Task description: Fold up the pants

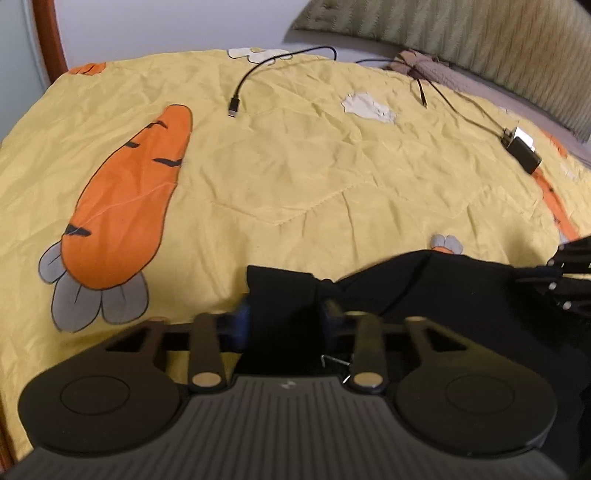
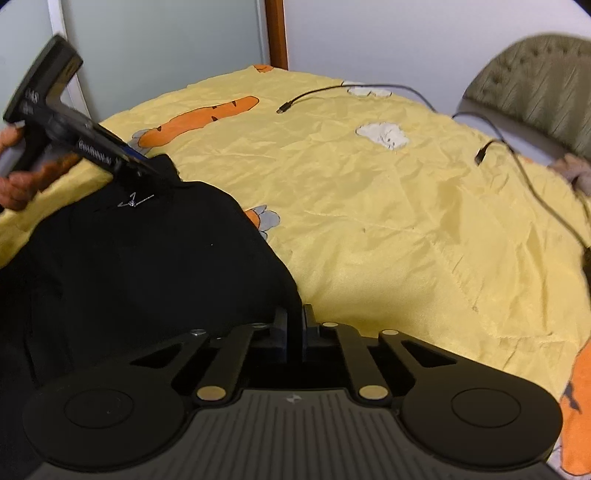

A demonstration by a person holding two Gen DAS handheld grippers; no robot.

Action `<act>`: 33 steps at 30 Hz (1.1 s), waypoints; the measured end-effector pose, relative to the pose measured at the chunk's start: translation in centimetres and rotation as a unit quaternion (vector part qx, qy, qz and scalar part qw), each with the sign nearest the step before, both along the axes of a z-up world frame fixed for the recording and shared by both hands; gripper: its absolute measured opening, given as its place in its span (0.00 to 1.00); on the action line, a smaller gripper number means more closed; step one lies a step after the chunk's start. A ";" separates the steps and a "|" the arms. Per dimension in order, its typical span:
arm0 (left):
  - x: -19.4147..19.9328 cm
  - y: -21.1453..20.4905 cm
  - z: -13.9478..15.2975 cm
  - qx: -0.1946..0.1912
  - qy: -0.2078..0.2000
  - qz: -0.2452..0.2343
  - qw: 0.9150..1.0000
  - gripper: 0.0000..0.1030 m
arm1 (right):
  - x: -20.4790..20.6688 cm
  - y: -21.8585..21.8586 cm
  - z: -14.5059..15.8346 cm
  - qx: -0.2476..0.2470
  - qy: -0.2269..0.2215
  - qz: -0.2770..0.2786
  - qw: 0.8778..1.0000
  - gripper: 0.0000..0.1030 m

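Observation:
Black pants (image 2: 129,258) are held up over a yellow quilt (image 2: 388,221) printed with carrots. My left gripper (image 1: 284,314) is shut on a bunched corner of the pants (image 1: 424,280). It also shows in the right wrist view (image 2: 155,173), held by a hand at the upper left, pinching the far top corner. My right gripper (image 2: 294,328) is shut on the near edge of the pants. Part of it shows at the right edge of the left wrist view (image 1: 569,273). The cloth hangs stretched between both grippers.
A black USB cable (image 1: 240,85) lies on the far part of the quilt. A charger block (image 1: 522,149) with its cord lies at the right. A green padded headboard (image 1: 480,40) and a grey sheet run along the right. A wooden door frame (image 2: 275,33) stands behind.

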State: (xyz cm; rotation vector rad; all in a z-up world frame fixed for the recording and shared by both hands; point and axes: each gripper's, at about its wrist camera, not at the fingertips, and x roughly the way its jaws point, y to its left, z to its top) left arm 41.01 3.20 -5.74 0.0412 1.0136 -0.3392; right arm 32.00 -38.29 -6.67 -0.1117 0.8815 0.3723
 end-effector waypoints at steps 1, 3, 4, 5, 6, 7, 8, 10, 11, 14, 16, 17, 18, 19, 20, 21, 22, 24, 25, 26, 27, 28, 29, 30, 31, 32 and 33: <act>0.0 0.3 0.2 -0.010 0.000 0.002 1.000 0.29 | -0.4 0.5 0.1 -0.011 -0.008 0.001 1.000 0.04; -0.1 0.5 0.3 -0.014 -0.003 0.003 1.000 0.29 | -0.9 1.3 0.2 -0.033 -0.020 0.001 0.999 0.04; -0.2 0.6 0.3 -0.014 -0.003 0.005 1.000 0.26 | -1.1 1.6 0.2 -0.044 -0.028 -0.002 0.999 0.04; -0.3 0.7 0.3 -0.019 -0.002 0.009 1.000 0.24 | -1.5 1.9 0.3 -0.053 -0.037 -0.004 0.998 0.04; -0.4 0.8 0.4 -0.025 -0.002 0.013 1.000 0.23 | -1.9 2.3 0.4 -0.064 -0.047 -0.005 0.997 0.04; -0.5 0.9 0.6 -0.028 -0.003 0.016 0.999 0.18 | -2.4 2.7 0.6 -0.073 -0.057 -0.005 0.996 0.03; -0.7 0.9 0.7 -0.028 -0.006 0.020 0.999 0.16 | -2.9 3.1 0.9 -0.080 -0.066 -0.005 0.995 0.03; -1.5 1.2 1.2 -0.031 -0.016 0.024 0.999 0.16 | -4.1 3.8 1.6 -0.096 -0.088 -0.005 0.991 0.03; -2.1 1.3 1.6 -0.029 -0.023 0.027 0.999 0.14 | -4.8 4.1 2.1 -0.099 -0.097 -0.004 0.990 0.03; -4.3 2.0 2.9 -0.025 -0.043 0.034 0.998 0.13 | -7.1 5.4 3.4 -0.119 -0.122 0.006 0.985 0.03; -5.8 2.6 3.8 -0.028 -0.055 0.037 0.997 0.13 | -8.9 6.3 4.3 -0.124 -0.134 0.010 0.983 0.03; -6.7 2.8 4.2 -0.029 -0.061 0.037 0.997 0.13 | -9.8 6.8 4.6 -0.126 -0.139 0.012 0.982 0.03; -7.5 3.0 4.5 -0.031 -0.063 0.038 0.997 0.13 | -10.7 7.3 4.9 -0.132 -0.144 0.015 0.981 0.03; -8.3 3.2 4.7 -0.032 -0.062 0.040 0.997 0.12 | -11.5 7.8 5.2 -0.136 -0.148 0.017 0.979 0.03; -9.1 3.4 4.9 -0.032 -0.064 0.043 0.997 0.12 | -12.4 8.3 5.4 -0.140 -0.152 0.019 0.978 0.03; -10.0 3.5 5.2 -0.033 -0.068 0.045 0.996 0.12 | -13.2 8.7 5.6 -0.146 -0.155 0.021 0.977 0.03; -10.7 3.7 5.4 -0.036 -0.073 0.046 0.996 0.11 | -13.9 9.1 5.7 -0.150 -0.154 0.024 0.976 0.04; -12.5 4.2 5.9 -0.047 -0.081 0.050 0.994 0.11 | -15.3 9.9 5.8 -0.157 -0.156 0.026 0.975 0.04; -13.3 4.5 6.1 -0.054 -0.084 0.053 0.994 0.10 | -16.1 10.2 5.9 -0.159 -0.156 0.027 0.975 0.04; -14.1 4.8 6.2 -0.059 -0.087 0.054 0.993 0.10 | -16.8 10.5 5.9 -0.158 -0.155 0.027 0.975 0.03; -15.1 5.1 6.5 -0.063 -0.091 0.056 0.992 0.10 | -17.5 10.8 6.0 -0.158 -0.157 0.026 0.975 0.03; -16.0 5.2 6.7 -0.065 -0.093 0.058 0.992 0.09 | -18.4 11.2 6.0 -0.158 -0.159 0.025 0.974 0.03; -16.9 5.4 6.9 -0.068 -0.096 0.058 0.991 0.09 | -19.1 11.5 6.1 -0.157 -0.159 0.026 0.974 0.03; -17.9 5.7 7.1 -0.069 -0.100 0.057 0.991 0.09 | -19.7 11.8 6.0 -0.157 -0.158 0.027 0.974 0.03; -19.0 5.9 7.4 -0.069 -0.105 0.057 0.990 0.09 | -20.6 12.1 6.0 -0.158 -0.159 0.028 0.974 0.03; -20.1 6.2 7.5 -0.070 -0.108 0.058 0.990 0.09 | -21.4 12.5 6.0 -0.157 -0.157 0.031 0.975 0.03; -21.2 6.5 7.5 -0.076 -0.108 0.060 0.989 0.09 | -22.1 12.8 5.9 -0.156 -0.155 0.035 0.975 0.03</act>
